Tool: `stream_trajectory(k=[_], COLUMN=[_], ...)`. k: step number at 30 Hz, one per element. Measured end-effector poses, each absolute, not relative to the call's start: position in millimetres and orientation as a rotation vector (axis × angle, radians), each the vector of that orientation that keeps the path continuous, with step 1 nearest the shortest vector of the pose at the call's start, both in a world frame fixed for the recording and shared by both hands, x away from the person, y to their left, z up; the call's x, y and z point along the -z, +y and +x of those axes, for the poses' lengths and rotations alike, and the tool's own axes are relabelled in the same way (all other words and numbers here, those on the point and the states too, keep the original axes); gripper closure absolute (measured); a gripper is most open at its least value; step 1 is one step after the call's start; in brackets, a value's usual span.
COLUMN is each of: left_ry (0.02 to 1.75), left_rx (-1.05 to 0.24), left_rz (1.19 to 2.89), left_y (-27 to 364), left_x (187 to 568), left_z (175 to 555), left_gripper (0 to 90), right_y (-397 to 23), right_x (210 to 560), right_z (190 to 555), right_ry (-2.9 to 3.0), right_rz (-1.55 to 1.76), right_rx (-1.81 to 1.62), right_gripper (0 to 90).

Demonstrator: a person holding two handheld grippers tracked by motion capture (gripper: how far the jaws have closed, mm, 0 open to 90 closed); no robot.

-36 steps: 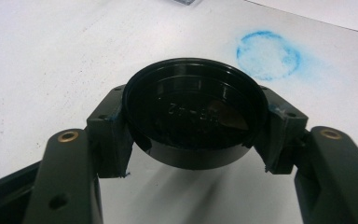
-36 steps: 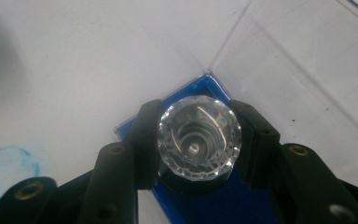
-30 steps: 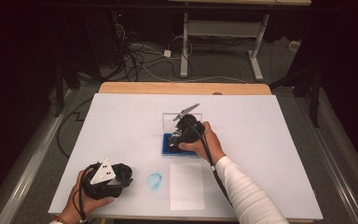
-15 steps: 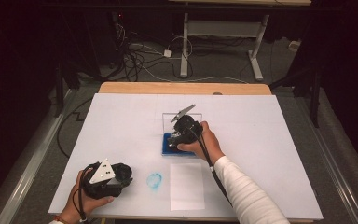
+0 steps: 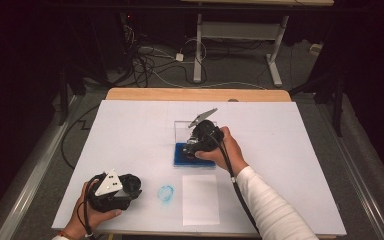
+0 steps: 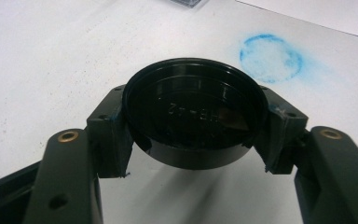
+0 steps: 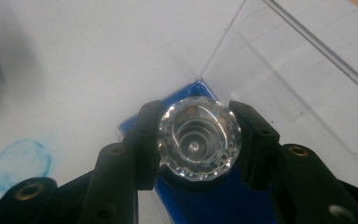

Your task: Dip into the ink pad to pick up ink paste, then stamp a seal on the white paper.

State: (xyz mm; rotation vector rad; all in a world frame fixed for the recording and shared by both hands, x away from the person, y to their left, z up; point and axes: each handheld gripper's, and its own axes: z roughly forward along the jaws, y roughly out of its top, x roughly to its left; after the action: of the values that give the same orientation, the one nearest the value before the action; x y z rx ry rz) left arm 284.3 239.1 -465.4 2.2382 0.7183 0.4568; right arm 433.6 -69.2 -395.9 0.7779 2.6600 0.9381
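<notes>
Right gripper [image 7: 193, 140] grasping clear faceted stamp [image 7: 199, 137] over blue ink pad [image 7: 214, 200], left gripper [image 6: 196, 135] grasping black cap [image 6: 195, 114].

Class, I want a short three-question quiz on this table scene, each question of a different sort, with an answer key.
1. True or false: the left tool is shut on a black round lid.
2. What does the right tool grip? A) a clear faceted stamp B) a pencil C) a sponge
3. Fill in: the right tool is held over a ____ ink pad.

Key:
1. True; its pads press the lid's sides.
2. A; the clear faceted stamp sits between the jaws.
3. Blue; the pad lies in an open clear case, and a blue round print marks the table beside a white paper.
</notes>
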Motion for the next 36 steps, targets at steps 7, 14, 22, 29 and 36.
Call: stream_trajectory(k=[7,14,22,29,36], left_ry=[0.720,0.716,0.714,0.717,0.720], left_rx=[-0.457,-0.452,-0.454,-0.449,-0.457], left_rz=[2.243,2.251,2.255,2.265,2.254], left_y=[238,237,236,235,237], left_x=[466,467,467,469,467], left_z=[284,284,283,282,282], left_gripper=[36.3,36.3,36.4,36.4,36.4], right_y=[-81,-92,-99,-105,-105], right_x=[377,361,349,339,334], right_z=[423,412,401,390,380], right_ry=[2.631,2.608,2.591,2.585,2.603], right_rz=[0.746,0.715,0.678,0.652,0.627], right_rx=[-0.979,-1.032,-1.068,-1.083,-1.060], right_gripper=[57.4,57.4,57.4,57.4,57.4])
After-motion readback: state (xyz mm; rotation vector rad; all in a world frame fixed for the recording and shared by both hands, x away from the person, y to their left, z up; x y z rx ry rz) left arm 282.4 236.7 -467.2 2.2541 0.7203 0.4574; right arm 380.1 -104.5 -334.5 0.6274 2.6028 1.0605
